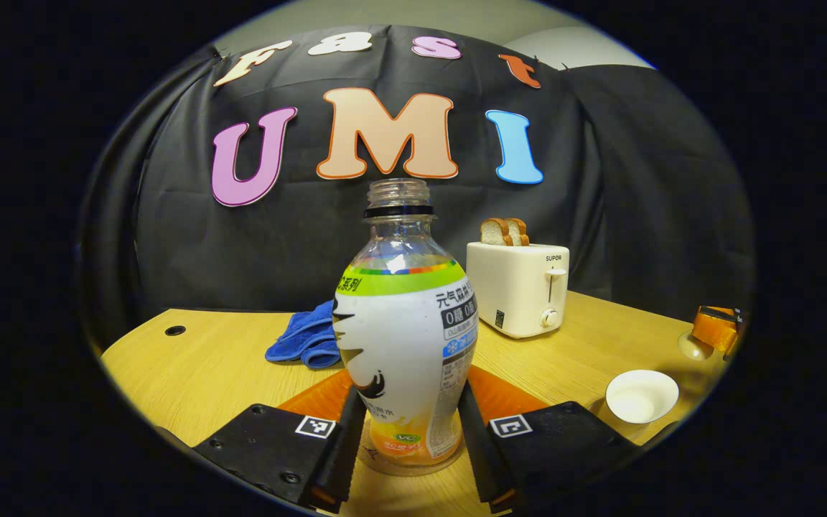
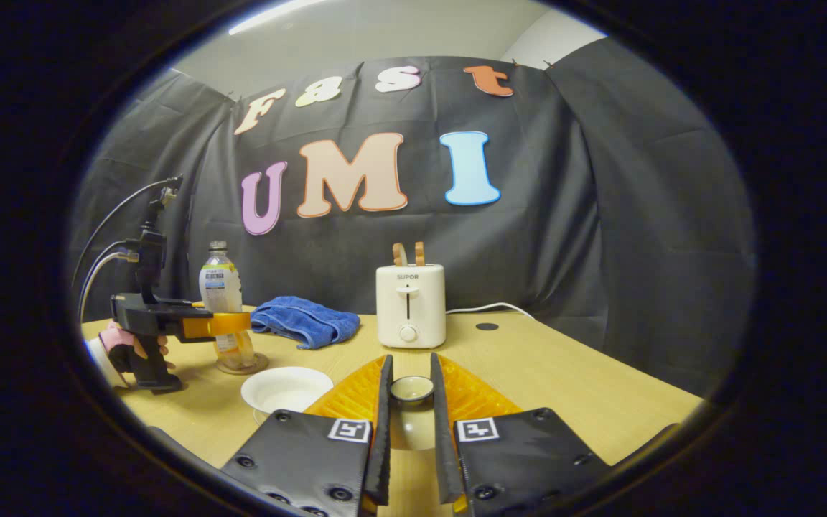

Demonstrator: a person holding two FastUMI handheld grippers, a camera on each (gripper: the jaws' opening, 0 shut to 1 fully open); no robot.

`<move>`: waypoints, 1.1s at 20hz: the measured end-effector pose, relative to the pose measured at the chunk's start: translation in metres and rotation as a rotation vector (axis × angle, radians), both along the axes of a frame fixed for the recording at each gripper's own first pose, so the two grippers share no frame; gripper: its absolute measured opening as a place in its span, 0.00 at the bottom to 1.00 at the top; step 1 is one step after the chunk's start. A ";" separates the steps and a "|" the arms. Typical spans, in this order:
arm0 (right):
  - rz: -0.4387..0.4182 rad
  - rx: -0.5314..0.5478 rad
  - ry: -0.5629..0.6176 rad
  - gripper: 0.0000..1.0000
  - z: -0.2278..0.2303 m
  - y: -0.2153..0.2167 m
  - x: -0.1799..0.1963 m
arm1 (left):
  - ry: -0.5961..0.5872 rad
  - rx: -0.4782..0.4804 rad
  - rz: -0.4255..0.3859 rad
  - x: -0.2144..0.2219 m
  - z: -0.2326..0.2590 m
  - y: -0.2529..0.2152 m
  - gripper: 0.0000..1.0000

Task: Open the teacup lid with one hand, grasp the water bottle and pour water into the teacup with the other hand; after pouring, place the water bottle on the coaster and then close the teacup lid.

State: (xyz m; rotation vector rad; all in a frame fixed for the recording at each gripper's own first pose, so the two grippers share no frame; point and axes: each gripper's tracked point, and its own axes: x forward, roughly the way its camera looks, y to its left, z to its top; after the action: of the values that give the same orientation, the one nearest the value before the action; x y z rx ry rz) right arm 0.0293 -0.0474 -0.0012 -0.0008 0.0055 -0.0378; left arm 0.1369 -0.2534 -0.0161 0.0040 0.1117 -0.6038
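Behind the bottle [image 1: 405,337] clamped in left tongs [image 1: 409,459]: towel [image 1: 306,337], toaster [image 1: 519,287]; right tongs [image 2: 409,459] pinch the lid [image 2: 411,389].

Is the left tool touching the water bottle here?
Touching. In the left gripper view both fingers of the left tool press against the water bottle's lower sides with no gap; the right gripper view shows the bottle standing on its coaster.

A pale wooden bench [image 2: 564,373] is seen carrying a white toaster [image 2: 410,305], a crumpled blue cloth [image 2: 304,321], a white bowl [image 2: 286,388] and a round coaster [image 2: 243,365] under the water bottle [image 2: 221,287].
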 end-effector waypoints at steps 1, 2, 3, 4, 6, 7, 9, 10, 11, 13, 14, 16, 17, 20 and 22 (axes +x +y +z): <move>0.000 0.000 0.000 0.29 0.000 0.000 0.000 | 0.002 -0.003 -0.004 -0.001 -0.001 -0.001 0.63; -0.002 0.000 0.000 0.29 0.000 -0.001 0.000 | 0.006 -0.008 -0.009 -0.003 -0.001 -0.001 0.66; -0.002 0.000 0.000 0.29 0.000 0.000 0.000 | 0.007 -0.008 -0.008 -0.003 -0.002 0.000 0.67; -0.002 0.000 0.000 0.29 0.000 0.000 -0.001 | 0.006 -0.011 -0.009 -0.004 -0.001 0.000 0.70; -0.002 0.000 0.000 0.29 0.000 -0.001 0.000 | -0.004 -0.017 -0.005 -0.005 0.003 0.001 0.77; -0.002 0.000 0.000 0.29 0.000 -0.001 0.000 | -0.009 -0.017 -0.005 -0.006 0.002 0.000 0.80; -0.002 0.000 0.001 0.29 0.000 -0.001 0.000 | -0.005 -0.004 -0.007 -0.008 -0.003 0.001 0.85; -0.002 0.000 0.000 0.29 0.000 -0.001 0.000 | -0.001 -0.001 -0.005 -0.010 -0.006 0.002 0.92; -0.001 0.000 -0.001 0.29 0.001 -0.001 0.000 | -0.009 -0.005 -0.006 -0.013 -0.004 0.004 0.94; 0.003 -0.001 -0.001 0.29 0.000 0.001 0.000 | -0.025 -0.013 -0.004 -0.016 0.000 0.003 0.94; 0.005 0.000 -0.001 0.30 0.000 0.001 0.000 | -0.034 -0.009 0.003 -0.019 0.000 0.007 0.94; 0.011 -0.001 0.000 0.29 0.000 0.002 0.000 | -0.057 -0.009 0.006 -0.024 0.005 0.011 0.95; 0.015 0.000 0.000 0.29 0.000 0.003 0.001 | -0.072 -0.018 0.012 -0.026 0.007 0.013 0.94; 0.040 0.000 0.000 0.29 0.000 0.009 0.001 | -0.111 -0.053 0.028 -0.037 0.016 0.026 0.94; 0.063 0.000 -0.002 0.29 0.001 0.014 0.001 | -0.110 -0.051 0.039 -0.043 0.015 0.035 0.94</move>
State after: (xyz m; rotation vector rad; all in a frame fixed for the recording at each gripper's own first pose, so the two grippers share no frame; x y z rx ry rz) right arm 0.0303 -0.0330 -0.0007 -0.0004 0.0031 0.0252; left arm 0.0936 -0.2179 -0.0014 -0.0149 -0.0100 -0.5657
